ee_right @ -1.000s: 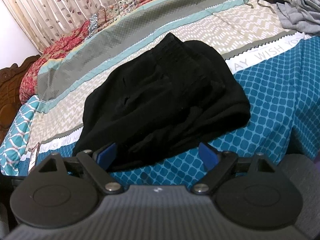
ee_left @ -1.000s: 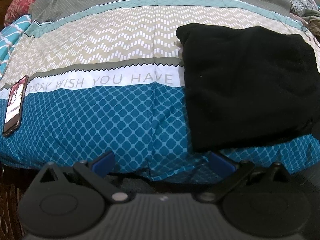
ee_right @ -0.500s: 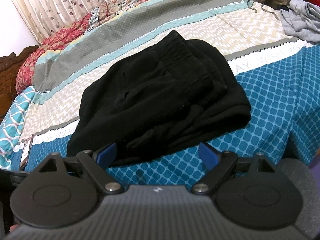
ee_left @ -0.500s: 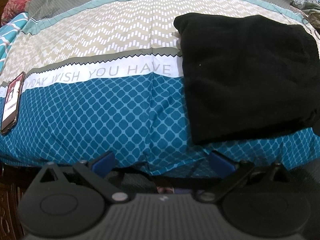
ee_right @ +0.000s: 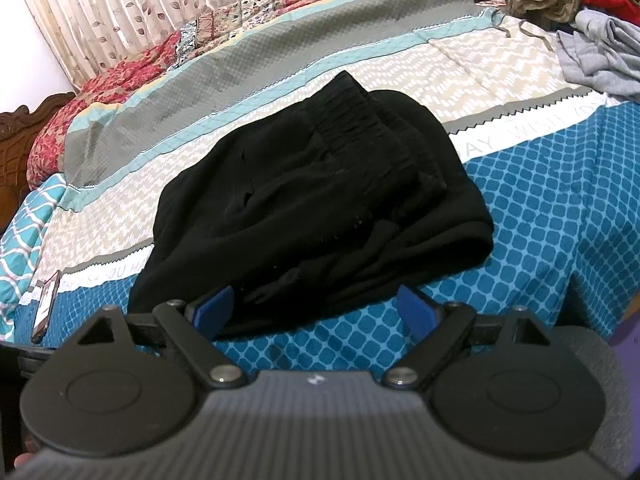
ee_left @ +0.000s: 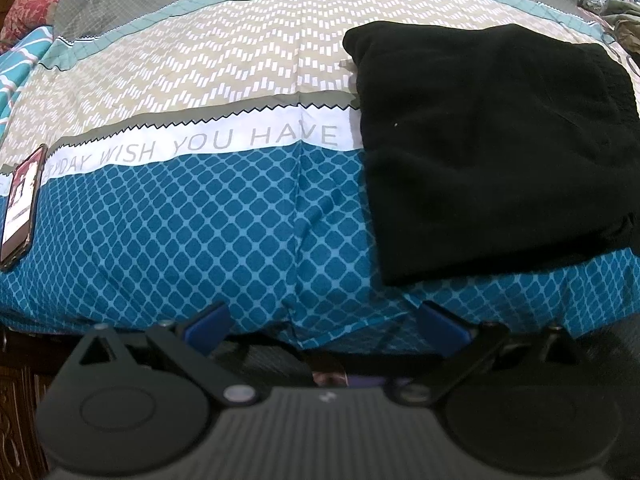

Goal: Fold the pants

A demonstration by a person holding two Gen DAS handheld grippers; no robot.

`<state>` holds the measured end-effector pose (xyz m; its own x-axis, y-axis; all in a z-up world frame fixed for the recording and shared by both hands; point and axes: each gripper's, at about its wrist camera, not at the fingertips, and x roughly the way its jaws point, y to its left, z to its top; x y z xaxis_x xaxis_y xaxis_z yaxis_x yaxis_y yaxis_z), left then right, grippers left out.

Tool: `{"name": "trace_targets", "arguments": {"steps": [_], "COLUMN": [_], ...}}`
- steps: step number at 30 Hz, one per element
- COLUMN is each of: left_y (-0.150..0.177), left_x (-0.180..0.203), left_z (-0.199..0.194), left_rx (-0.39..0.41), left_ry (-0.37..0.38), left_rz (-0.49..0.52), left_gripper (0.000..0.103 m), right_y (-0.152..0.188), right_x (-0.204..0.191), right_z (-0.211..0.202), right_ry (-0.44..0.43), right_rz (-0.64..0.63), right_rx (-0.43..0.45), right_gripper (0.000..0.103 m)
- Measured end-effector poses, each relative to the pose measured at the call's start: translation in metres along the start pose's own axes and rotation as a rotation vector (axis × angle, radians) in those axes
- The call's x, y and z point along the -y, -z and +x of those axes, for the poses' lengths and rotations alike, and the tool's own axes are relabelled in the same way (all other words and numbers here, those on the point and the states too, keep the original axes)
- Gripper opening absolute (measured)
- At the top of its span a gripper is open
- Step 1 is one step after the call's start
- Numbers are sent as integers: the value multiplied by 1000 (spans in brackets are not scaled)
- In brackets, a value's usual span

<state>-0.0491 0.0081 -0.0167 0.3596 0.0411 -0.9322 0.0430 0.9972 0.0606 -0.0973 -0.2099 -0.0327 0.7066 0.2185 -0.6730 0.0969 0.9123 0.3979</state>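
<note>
Both tools are spread wide and hold nothing. The right tool (ee_right: 314,310) hovers over the near edge of the folded black pants (ee_right: 312,200), seemingly without touching. The left tool (ee_left: 324,324) hangs above the bed (ee_left: 200,240).

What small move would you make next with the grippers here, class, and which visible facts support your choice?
Probably none on the black pants: they already lie folded in a compact bundle on the bedspread. The left gripper and right gripper both stand open and hold nothing. I would draw both back, perhaps toward the pile of unfolded clothes.
</note>
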Motion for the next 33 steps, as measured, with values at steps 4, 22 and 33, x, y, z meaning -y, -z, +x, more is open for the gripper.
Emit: {"name": "trace_targets", "arguments": {"steps": [4,22,33], "left_y": [1,3,3], "left_x": [0,5,7], "left_z": [0,-14,-15], "left_rx": [5,94,108], "left_ry": [-6,-58,-75], "left_rz": [3,39,44], "left_gripper": [103,103,103], "right_y": [0,-1,-2], "right_x": [0,0,1], "right_z": [-1,-7,-11], "right_ry": [5,32,40], "right_rz": [-3,2,9], "right_rx": [12,68,96], "right_gripper": [91,90,90]}}
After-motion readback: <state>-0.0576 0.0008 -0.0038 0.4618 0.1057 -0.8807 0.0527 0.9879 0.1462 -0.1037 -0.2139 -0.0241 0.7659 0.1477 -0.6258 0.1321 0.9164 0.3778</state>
